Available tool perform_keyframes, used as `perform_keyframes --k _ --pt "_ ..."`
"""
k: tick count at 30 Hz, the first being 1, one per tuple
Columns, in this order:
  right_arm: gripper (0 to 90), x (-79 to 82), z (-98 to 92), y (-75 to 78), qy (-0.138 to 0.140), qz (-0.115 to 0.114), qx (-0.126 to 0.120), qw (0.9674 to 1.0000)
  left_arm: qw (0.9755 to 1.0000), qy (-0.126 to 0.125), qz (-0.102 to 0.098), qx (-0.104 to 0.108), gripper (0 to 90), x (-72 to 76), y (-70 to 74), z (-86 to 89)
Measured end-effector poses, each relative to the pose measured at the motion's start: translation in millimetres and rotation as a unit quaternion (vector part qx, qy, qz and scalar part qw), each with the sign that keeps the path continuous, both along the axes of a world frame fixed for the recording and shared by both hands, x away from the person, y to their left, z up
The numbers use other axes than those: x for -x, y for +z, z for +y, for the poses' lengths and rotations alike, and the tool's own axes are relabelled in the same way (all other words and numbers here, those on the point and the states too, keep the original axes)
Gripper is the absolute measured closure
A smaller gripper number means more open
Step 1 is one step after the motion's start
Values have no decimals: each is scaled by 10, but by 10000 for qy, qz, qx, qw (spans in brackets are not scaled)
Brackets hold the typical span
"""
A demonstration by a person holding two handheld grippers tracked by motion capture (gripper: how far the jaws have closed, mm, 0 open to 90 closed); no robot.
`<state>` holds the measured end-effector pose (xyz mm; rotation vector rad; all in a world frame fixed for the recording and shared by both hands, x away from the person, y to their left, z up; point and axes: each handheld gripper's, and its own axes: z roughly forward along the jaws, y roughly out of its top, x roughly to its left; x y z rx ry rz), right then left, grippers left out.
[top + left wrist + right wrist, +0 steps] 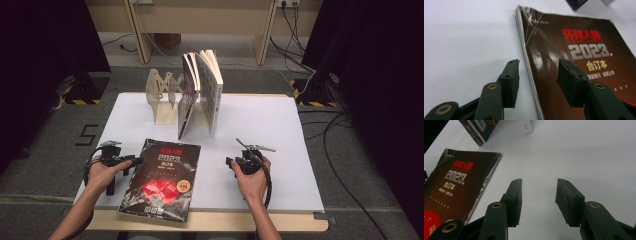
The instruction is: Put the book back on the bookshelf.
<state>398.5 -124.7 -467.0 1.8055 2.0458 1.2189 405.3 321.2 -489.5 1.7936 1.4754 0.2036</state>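
Note:
A black magazine (162, 180) with red and silver print lies flat near the front edge of the white table (265, 125). My left gripper (131, 166) sits at the magazine's left edge. In the left gripper view its jaws (539, 62) stand open astride that edge: one over the bare table, the other over the cover (579, 50), neither pressing. My right gripper (234, 161) hovers to the right of the magazine. It is open (539, 182) over bare white surface, with the magazine (456, 185) off to its left.
Several books (200, 92) stand upright and fanned at the back centre of the table, beside a wooden zigzag rack (162, 95). Their lower corners appear as books (481, 128) in the right gripper view. Cables trail over the floor (345, 165) on the right.

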Motion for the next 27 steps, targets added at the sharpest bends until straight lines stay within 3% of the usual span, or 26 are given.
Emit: perform_keyframes --k 4,9,14,17,19,23,27 --pt "562 -25 99 9 94 81 -10 9999 10000 18 -29 47 513 18 -8 4" --pt "559 -41 190 1 209 143 -14 9997 9998 -172 92 105 533 50 2 -50" --pt "558 -46 237 -15 288 192 -5 9994 9996 -196 37 -208 568 76 19 -98" --pt "557 -41 260 -18 289 243 -34 9993 9994 -306 90 -101 597 105 17 -131" --pt "557 -44 268 -22 316 267 -43 9991 9993 -338 140 9 599 132 13 -172" --pt "555 -60 281 -38 361 258 -46 9990 9984 -514 103 -189 600 217 28 -316" --pt "543 -87 309 -40 378 362 -67 9986 9971 -725 220 -111 608 306 38 -447"
